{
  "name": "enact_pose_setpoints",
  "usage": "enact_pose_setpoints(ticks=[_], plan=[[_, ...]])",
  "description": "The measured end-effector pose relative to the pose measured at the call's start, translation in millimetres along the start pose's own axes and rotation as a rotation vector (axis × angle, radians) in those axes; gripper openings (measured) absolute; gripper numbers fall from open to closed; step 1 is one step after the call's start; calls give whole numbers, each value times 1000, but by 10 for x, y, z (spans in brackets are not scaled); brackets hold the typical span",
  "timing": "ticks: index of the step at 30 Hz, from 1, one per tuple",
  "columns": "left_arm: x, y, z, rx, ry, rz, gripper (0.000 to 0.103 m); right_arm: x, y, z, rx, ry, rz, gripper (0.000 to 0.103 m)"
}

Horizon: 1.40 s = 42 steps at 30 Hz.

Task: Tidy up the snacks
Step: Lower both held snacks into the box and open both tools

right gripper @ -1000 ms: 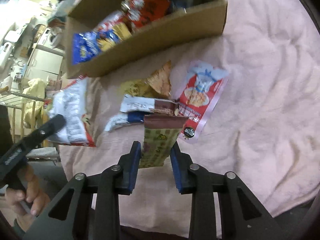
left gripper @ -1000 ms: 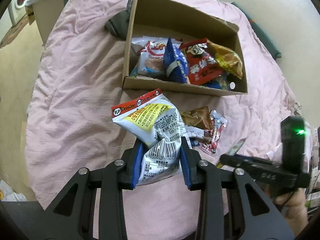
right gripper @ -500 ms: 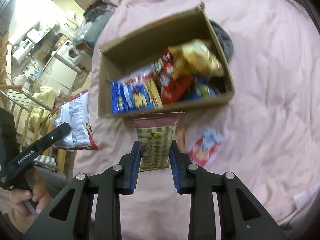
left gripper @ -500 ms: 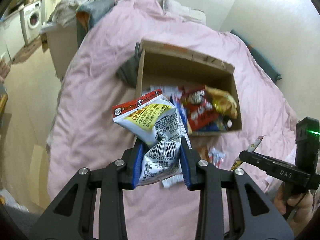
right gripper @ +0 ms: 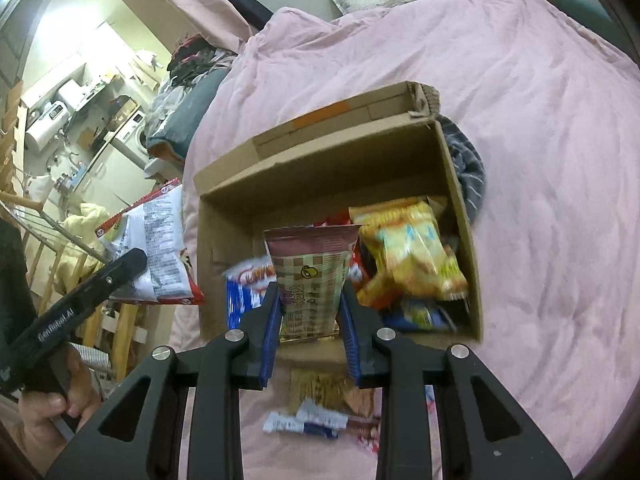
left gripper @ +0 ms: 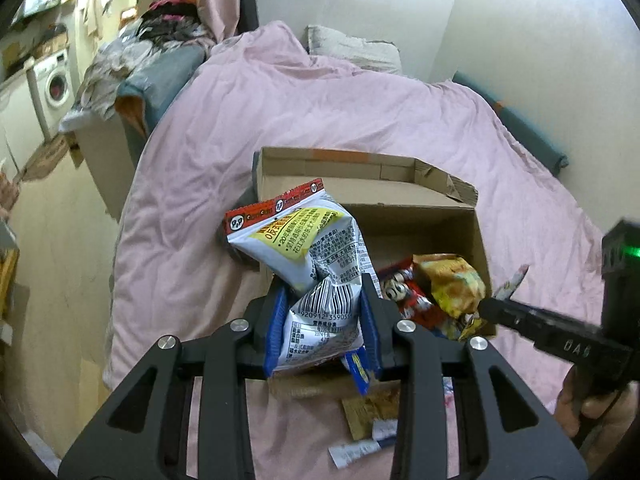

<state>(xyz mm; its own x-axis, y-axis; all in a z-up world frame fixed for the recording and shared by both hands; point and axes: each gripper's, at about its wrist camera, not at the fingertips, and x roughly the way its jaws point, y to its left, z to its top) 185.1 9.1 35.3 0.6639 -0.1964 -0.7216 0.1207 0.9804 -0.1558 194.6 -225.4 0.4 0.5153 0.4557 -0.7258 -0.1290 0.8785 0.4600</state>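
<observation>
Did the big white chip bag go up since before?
Yes. The white chip bag was low over the pink blanket before the cardboard box; now it is raised in front of the box opening.

This is a lived-in home, a small bedroom that opens straight onto a utility and kitchen corner. A bed (left gripper: pixel 360 120) covered with a crumpled pink duvet fills most of both views, with a grey pillow (left gripper: pixel 352 50) at its head end against a plain pale wall. Off the bed's left edge, clothes are heaped in a loose pile (left gripper: pixel 132 60) on a low cabinet. Beyond them stands a white front-loading washing machine (left gripper: pixel 54 80) on a beige floor. The right wrist view shows shelves with small appliances and clutter (right gripper: pixel 56 116) and a wooden drying rack (right gripper: pixel 32 220). A cardboard box (right gripper: pixel 440 168) of snack packets sits on the duvet.
</observation>
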Motion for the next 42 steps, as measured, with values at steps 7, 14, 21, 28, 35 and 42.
enact_pose_setpoints(ticks=[7,14,21,28,35,42], plan=[[383,135,-33,-29,22,-46,29,345,-29,-12,-3,23,25,29],[731,7,-218,57,142,-28,30,651,-10,-17,-29,72,4,29],[824,-77,-184,75,123,-29,29,796,4,14,-78,107,-18,29],[812,12,-105,16,108,-48,30,883,46,-11,-104,120,-21,29],[801,22,-93,19,107,-53,31,833,83,-28,-106,94,37,33],[762,29,-88,4,110,-45,78,720,-11,5,-48,37,108,75]])
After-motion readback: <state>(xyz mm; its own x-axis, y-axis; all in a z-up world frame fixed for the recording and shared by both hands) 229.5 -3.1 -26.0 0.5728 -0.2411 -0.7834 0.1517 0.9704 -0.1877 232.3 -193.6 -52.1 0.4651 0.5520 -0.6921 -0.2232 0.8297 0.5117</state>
